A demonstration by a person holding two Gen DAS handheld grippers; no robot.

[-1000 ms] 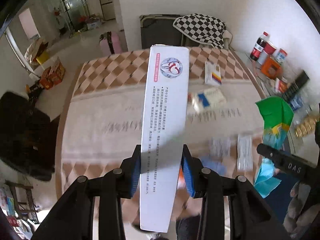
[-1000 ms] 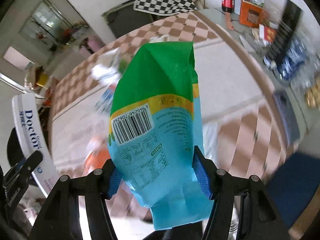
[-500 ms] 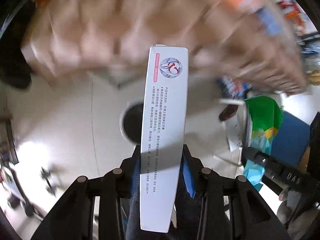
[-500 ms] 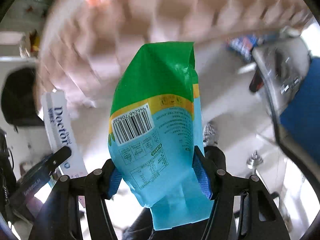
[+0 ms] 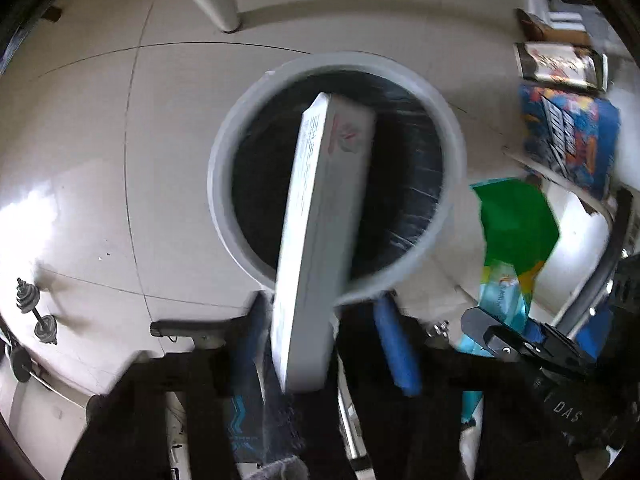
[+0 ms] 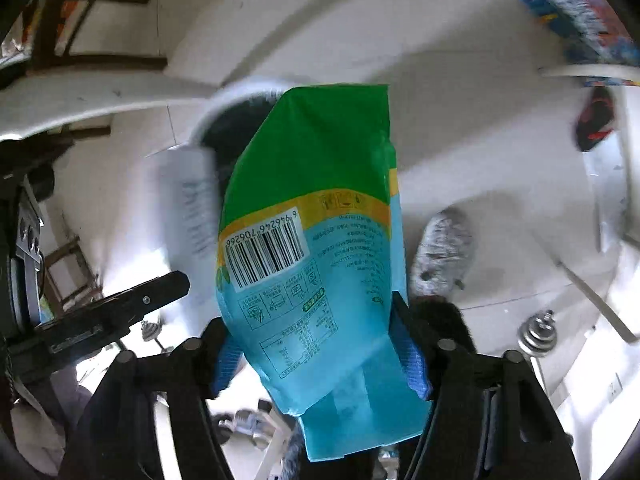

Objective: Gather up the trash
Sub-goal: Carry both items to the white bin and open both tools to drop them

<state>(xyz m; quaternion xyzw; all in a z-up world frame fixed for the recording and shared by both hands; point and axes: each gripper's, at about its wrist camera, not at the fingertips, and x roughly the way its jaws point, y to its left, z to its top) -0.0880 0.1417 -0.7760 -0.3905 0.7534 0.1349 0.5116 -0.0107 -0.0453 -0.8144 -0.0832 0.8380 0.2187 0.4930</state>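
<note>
Box [image 5: 320, 240] over bin rim [image 5: 452, 152], floor [image 5: 120, 160] open

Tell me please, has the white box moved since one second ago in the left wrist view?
Yes. The white box was above the checkered table; now it hangs over the round bin on the floor, between the opening jaws of the left gripper.

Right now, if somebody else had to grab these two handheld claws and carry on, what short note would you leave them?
Left gripper: jaws opening, pads clear of the white box, which is tipping over the round bin.
Right gripper: jaws opening, the green and blue bag between them, to the bin's right and not yet over its mouth.
Done: both pieces brought down to the bin.
Left: make sure the box drops inside, shift the bag over the opening and release it, then look for more trash.
</note>
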